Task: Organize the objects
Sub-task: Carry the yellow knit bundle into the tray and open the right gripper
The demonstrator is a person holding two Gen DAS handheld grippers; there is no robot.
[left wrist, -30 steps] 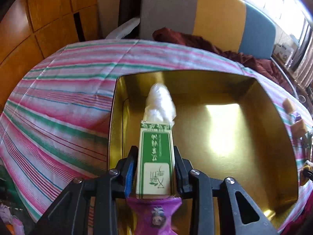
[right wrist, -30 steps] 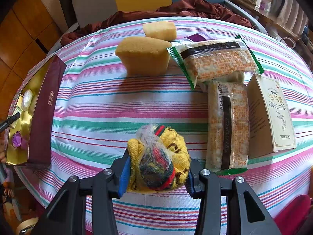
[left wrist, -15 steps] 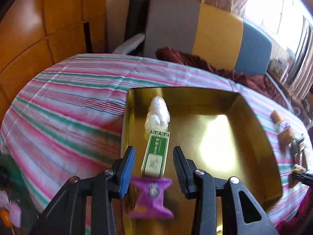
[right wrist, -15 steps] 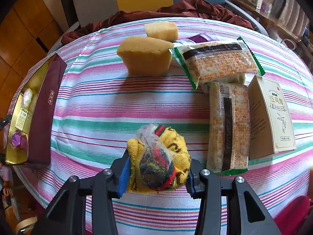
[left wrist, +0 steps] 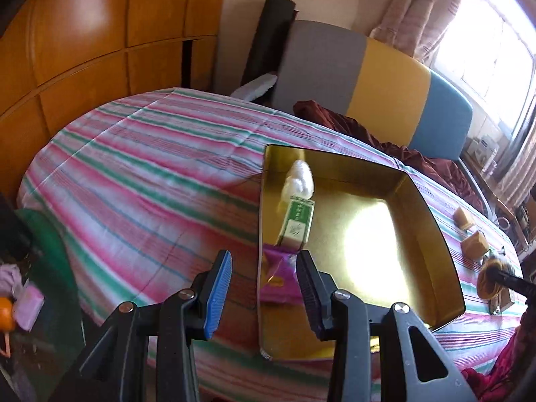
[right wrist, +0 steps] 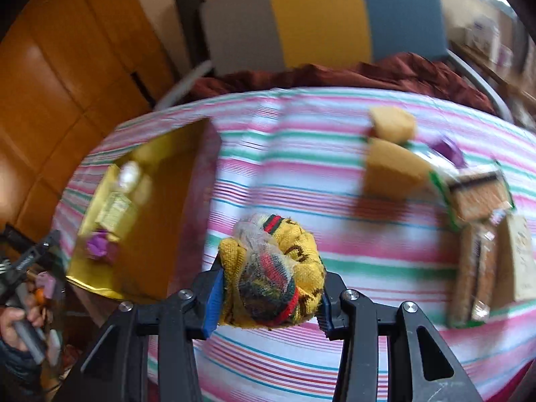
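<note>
A gold tin box (left wrist: 432,234) lies open on the striped tablecloth. Along its left side lie a white wrapped bundle (left wrist: 299,179), a green-and-white small box (left wrist: 296,222) and a purple packet (left wrist: 279,281). My left gripper (left wrist: 264,288) is open and empty, pulled back above the box's near left corner. My right gripper (right wrist: 268,284) is shut on a yellow knitted bundle (right wrist: 271,268) in a mesh net and holds it above the cloth, right of the tin box (right wrist: 160,221). The box's contents also show in the right wrist view, blurred.
Two tan sponge blocks (right wrist: 392,164), wrapped snack packs (right wrist: 475,194) and a cream carton (right wrist: 519,261) lie on the cloth's right side. A grey, yellow and blue chair (left wrist: 378,80) with dark red cloth (left wrist: 385,137) stands behind the table. Wooden panels (left wrist: 100,50) are at the left.
My left gripper let go of the green box, opened and drew back up and left. My right gripper lifted the yellow bundle and swung left toward the tin box.
</note>
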